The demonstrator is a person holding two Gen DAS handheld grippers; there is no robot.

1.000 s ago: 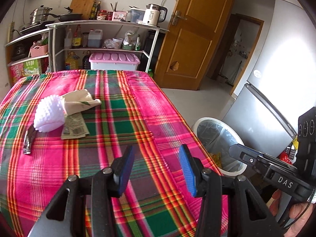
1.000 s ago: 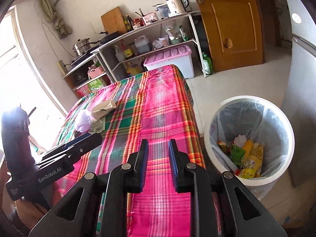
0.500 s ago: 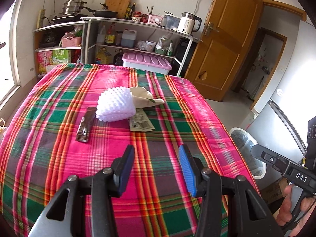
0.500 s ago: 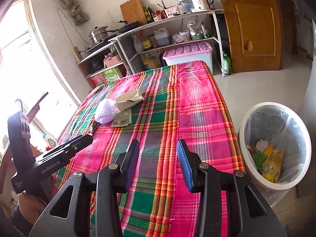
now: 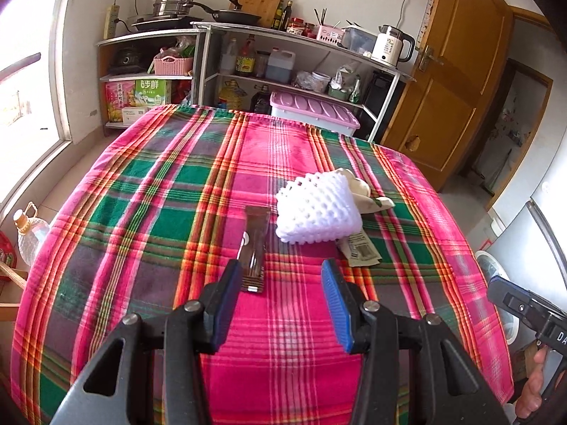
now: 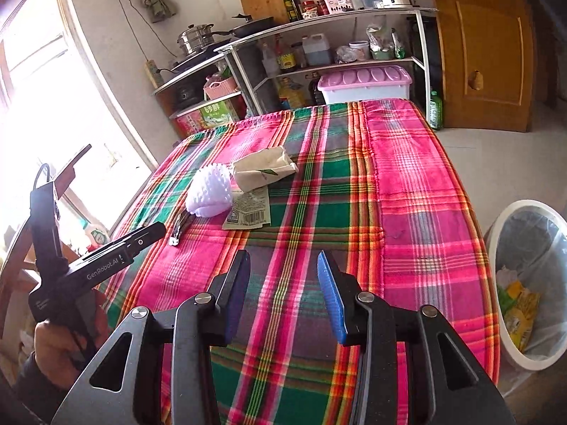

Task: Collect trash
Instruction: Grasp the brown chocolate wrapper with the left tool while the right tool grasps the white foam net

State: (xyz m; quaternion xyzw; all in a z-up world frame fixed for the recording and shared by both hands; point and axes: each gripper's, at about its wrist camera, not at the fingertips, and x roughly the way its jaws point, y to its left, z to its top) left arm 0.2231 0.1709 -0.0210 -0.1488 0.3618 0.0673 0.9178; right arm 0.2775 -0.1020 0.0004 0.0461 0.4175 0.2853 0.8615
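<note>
My left gripper hangs released just short of the dark wrapper on the tabletop (right gripper equally released), so I should straddle its near end squarely before pinching.

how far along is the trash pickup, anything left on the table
Partly done: the white bin beside the table already holds several wrappers. Nothing is in hand; the left gripper and right gripper are both open and empty. Still on the tablecloth: a dark wrapper, white foam net, beige packet and a flat barcode wrapper.
</note>
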